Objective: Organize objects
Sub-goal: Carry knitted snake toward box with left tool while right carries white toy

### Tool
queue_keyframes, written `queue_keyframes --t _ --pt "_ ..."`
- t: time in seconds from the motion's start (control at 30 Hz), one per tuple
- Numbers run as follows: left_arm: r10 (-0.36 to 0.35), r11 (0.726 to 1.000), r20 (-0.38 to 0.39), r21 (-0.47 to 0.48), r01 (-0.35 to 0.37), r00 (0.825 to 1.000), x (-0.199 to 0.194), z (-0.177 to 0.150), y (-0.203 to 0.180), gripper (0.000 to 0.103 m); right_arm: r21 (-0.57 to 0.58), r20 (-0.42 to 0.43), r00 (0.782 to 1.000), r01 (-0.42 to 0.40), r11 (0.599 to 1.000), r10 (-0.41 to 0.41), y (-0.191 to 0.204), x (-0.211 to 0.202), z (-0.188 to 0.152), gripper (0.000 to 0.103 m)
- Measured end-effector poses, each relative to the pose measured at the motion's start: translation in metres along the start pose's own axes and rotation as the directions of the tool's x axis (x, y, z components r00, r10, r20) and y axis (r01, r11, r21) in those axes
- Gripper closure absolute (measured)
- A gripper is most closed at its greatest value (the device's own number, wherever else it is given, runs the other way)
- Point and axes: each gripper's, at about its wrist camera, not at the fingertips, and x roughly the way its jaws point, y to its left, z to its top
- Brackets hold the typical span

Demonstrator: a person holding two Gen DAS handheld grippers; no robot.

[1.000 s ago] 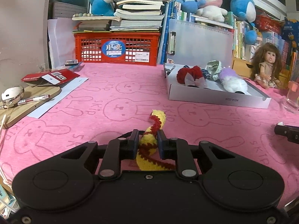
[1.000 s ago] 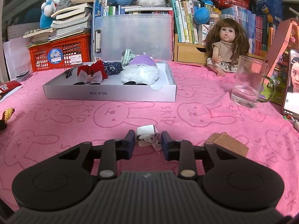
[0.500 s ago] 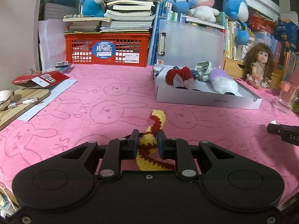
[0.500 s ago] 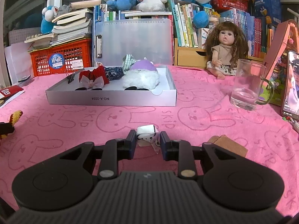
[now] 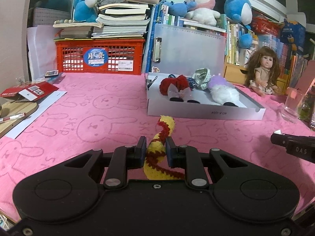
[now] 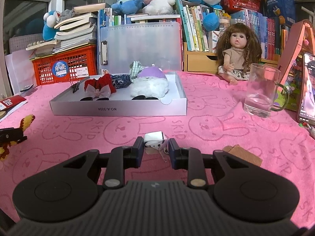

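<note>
The yellow-and-red crochet piece [image 5: 158, 149] sits clamped between the pads of the left gripper [image 5: 156, 147], its upper end curling forward above the pink rabbit-print cloth [image 5: 98, 118]. The small white cube toy [image 6: 154, 142] is pinched between the pads of the right gripper [image 6: 155, 147], low over the same cloth. Both sets of jaws are closed on their items. Beyond both grippers lies the shallow white box [image 6: 118, 109], holding a red bow hair clip [image 6: 99, 89] and a white-and-purple plush [image 6: 149, 84]. To the right stand a glass mug [image 6: 261, 92] and a doll [image 6: 238, 53]. A brown cork piece [image 6: 243, 154] lies just right of the right gripper.
</note>
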Motion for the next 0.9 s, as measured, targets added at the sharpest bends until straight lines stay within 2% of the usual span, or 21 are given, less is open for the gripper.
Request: queue_keyframes --t 0.47,0.9 --pt "-0.041 0.999 0.02 0.014 0.04 0.999 0.011 0.019 -0.01 0.083 0.014 0.015 1.0 -0.008 1.0 0.008 -0.001 0.001 0.011 0.071" --pt "-0.073 0.997 0.006 0.008 0.073 0.997 0.028 0.037 -0.019 0.083 0.018 0.022 1.0 -0.021 1.0 0.021 -0.002 0.007 0.025 0.071"
